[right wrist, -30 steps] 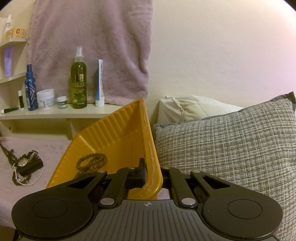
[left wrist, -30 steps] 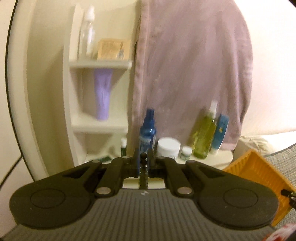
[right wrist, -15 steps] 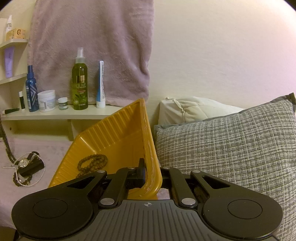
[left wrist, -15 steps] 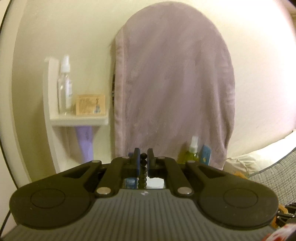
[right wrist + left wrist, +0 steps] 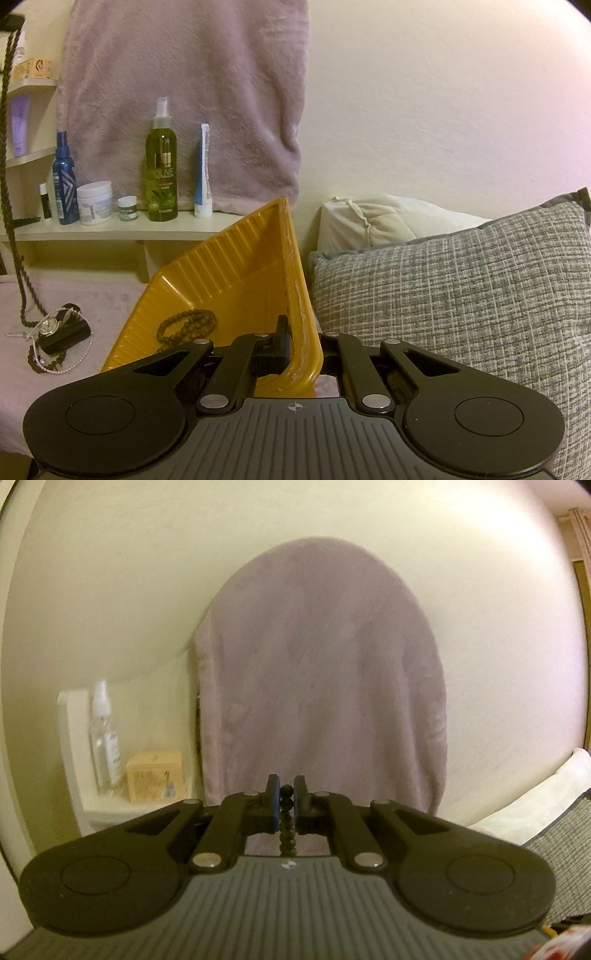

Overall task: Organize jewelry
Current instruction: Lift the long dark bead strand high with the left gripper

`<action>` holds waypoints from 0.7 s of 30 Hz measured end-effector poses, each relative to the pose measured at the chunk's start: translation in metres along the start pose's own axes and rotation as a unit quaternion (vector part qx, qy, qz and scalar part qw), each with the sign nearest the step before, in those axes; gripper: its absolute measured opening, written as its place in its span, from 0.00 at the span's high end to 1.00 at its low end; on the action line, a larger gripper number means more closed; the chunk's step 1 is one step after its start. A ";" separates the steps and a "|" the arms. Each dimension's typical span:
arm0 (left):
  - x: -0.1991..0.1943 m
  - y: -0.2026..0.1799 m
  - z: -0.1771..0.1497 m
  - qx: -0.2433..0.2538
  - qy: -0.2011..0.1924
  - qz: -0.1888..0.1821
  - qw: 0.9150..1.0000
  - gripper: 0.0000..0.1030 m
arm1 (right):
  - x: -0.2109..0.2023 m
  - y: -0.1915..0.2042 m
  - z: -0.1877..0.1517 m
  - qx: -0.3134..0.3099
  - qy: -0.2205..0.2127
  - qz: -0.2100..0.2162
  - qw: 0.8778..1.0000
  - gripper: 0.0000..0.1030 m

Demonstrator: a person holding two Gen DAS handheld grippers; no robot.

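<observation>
Left wrist view: left hand-held gripper (image 5: 287, 798) pinches a dark bead necklace (image 5: 287, 821), raised before the hanging towel (image 5: 317, 672).

Right wrist view: right hand-held gripper (image 5: 301, 347) clamps the yellow tray (image 5: 236, 266) rim; one bead bracelet (image 5: 186, 325) lies inside, while a jewelry pile (image 5: 55, 341) remains on the bed (image 5: 110, 295).

The yellow tray (image 5: 236, 273) looked like hard, ribbed plastic, scuffed white along its rim. The towel (image 5: 321, 672) was soft, fuzzy cloth. The grey pillow (image 5: 461, 288) was rough woven cloth. The dark beads (image 5: 287, 812) looked smooth.
</observation>
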State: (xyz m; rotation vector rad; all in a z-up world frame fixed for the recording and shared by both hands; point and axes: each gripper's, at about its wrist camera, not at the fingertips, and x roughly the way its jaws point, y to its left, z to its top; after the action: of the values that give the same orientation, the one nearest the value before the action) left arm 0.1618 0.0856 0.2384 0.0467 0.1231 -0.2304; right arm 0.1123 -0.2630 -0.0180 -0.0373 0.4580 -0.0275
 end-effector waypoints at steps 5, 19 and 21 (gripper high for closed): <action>0.002 -0.012 0.021 0.015 -0.015 -0.014 1.000 0.94 | -0.001 0.001 0.000 -0.001 -0.001 0.000 1.000 0.94; 0.017 -0.074 0.054 0.019 -0.031 -0.123 0.992 0.94 | -0.002 0.000 0.001 0.000 -0.004 0.003 1.000 0.94; 0.022 -0.086 0.052 0.018 -0.024 -0.143 0.989 0.94 | -0.001 0.000 0.001 0.000 -0.004 0.003 1.000 0.94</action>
State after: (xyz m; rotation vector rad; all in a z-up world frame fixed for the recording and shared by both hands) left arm 0.1689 -0.0064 0.2847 0.0587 0.0772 -0.5207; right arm 0.1113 -0.2629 -0.0166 -0.0362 0.4506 -0.0212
